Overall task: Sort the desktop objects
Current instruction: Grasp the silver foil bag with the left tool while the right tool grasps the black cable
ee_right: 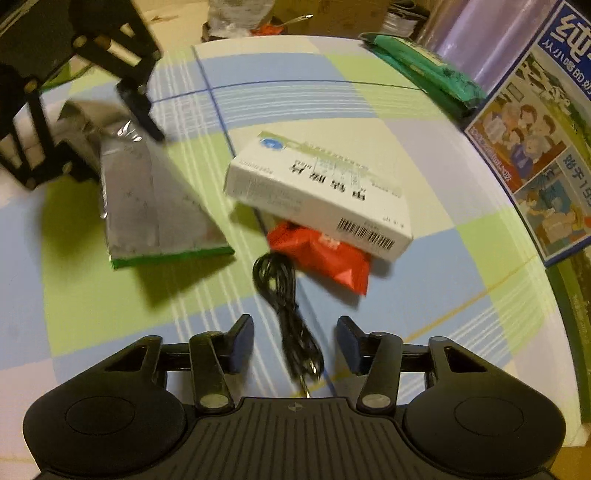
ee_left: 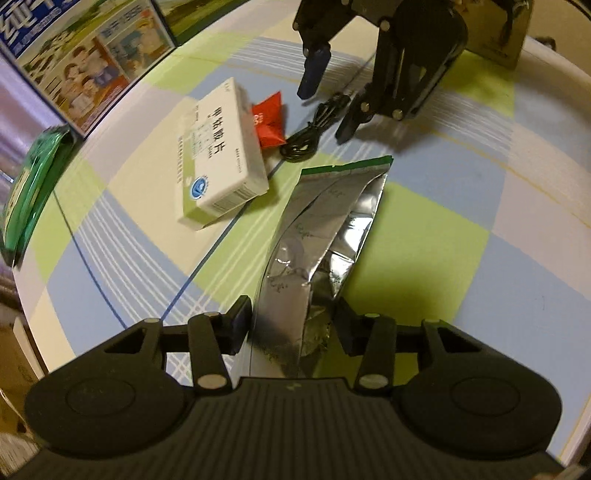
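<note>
A silver foil pouch (ee_left: 314, 229) with a green end lies lengthwise between the fingers of my left gripper (ee_left: 293, 325), which is shut on its crumpled near end. Seen from the right wrist, the pouch (ee_right: 155, 199) hangs tilted over its own shadow. A white medicine box (ee_left: 218, 155) (ee_right: 321, 192) rests partly on a red packet (ee_left: 269, 118) (ee_right: 325, 254). Beside them lies a coiled black cable (ee_left: 310, 129) (ee_right: 284, 295). My right gripper (ee_right: 295, 343) (ee_left: 330, 99) hovers open over the cable's plug end, one finger on each side, not touching it.
The checked blue, green and white tablecloth (ee_left: 480, 258) covers a round table. At its edge lie a green packet (ee_left: 29, 192) (ee_right: 424, 70) and a large blue printed carton (ee_left: 92, 62) (ee_right: 535, 140). A brown box (ee_left: 498, 33) stands behind the right gripper.
</note>
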`<state>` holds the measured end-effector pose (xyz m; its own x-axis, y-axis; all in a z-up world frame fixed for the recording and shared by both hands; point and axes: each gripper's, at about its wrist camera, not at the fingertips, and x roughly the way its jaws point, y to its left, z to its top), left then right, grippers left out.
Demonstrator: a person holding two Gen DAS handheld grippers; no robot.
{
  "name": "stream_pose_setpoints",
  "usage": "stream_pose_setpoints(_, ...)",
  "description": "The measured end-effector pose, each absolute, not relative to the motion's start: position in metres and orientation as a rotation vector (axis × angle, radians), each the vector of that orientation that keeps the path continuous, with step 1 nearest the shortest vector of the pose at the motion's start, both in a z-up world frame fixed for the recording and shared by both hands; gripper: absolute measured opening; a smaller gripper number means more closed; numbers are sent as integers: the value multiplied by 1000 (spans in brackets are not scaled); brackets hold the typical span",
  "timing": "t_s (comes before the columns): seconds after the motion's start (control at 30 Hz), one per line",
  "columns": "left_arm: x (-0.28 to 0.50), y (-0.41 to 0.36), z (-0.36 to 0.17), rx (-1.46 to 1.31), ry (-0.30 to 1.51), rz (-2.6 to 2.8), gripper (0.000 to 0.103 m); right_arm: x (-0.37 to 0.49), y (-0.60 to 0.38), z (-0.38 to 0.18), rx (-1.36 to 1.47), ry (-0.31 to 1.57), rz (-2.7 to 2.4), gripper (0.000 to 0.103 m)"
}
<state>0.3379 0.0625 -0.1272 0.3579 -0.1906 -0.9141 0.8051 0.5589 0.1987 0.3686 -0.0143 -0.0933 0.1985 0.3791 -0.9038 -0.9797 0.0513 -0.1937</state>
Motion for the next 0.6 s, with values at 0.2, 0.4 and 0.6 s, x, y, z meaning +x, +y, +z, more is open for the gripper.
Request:
stream_pose_setpoints(0.2,332,55,-127,750,1012,-698,42,362,-19,-91,-958,898,1143,13)
stream_pose_setpoints(0.4,315,49,-122,666,1056,-667,41,353,-70,-79,-612,1175,1035,12)
stream_pose_setpoints(0.6,283,27,-114,557,1092,-674,38,327,-147,-74,-311,1297,884,12)
